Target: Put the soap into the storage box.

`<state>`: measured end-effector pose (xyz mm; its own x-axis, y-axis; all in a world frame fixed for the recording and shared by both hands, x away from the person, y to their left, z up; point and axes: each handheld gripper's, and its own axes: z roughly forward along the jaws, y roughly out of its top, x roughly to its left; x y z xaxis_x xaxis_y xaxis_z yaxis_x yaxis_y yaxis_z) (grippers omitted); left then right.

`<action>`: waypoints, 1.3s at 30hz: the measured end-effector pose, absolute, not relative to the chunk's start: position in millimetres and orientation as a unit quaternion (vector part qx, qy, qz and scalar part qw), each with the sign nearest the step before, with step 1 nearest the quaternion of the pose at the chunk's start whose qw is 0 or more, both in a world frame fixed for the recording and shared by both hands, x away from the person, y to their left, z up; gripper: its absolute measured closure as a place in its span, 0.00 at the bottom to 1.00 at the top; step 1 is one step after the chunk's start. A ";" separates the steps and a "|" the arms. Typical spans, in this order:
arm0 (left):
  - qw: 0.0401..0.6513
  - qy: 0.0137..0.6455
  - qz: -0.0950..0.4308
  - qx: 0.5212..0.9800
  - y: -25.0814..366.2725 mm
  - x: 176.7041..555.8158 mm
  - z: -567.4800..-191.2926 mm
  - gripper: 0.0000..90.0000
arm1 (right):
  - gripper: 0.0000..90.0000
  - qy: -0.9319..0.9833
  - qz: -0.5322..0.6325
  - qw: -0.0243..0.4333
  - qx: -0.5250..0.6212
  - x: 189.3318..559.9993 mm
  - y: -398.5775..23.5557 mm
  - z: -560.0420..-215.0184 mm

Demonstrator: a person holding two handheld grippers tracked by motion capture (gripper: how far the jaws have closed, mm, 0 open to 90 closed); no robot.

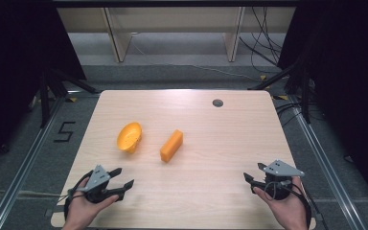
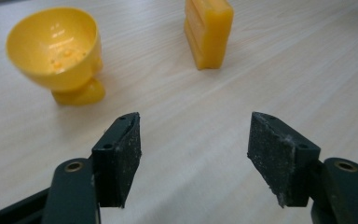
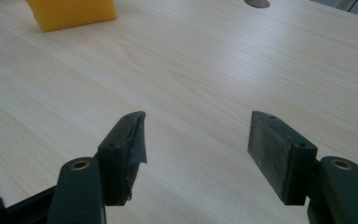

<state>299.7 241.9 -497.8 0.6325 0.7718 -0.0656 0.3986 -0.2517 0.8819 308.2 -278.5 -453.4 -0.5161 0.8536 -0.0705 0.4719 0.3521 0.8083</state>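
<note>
While both grippers are held low near the tabletop's near edge, nothing is gripped yet. The left gripper is seen by the near-left corner with its jaws spread wide and empty; the right gripper is held by the near-right corner, its jaws likewise parted over bare wood.

The orange block is found around the middle of the tabletop, a little left of centre, with the tipped yellow bowl just beside it on the left-edge side, apart from it. From the left gripper view, the block is framed almost straight ahead of the open jaws, the bowl off to one side. Its long axis is run from the near edge toward the far-right corner. The left gripper is judged the nearer one, so a reach forward and slightly rightward is expected.
</note>
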 end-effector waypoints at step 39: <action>0.454 0.346 0.195 0.798 151.2 371.9 -481.0 0.32 | 0.45 0.764 0.384 0.259 0.449 292.5 -285.9 -449.7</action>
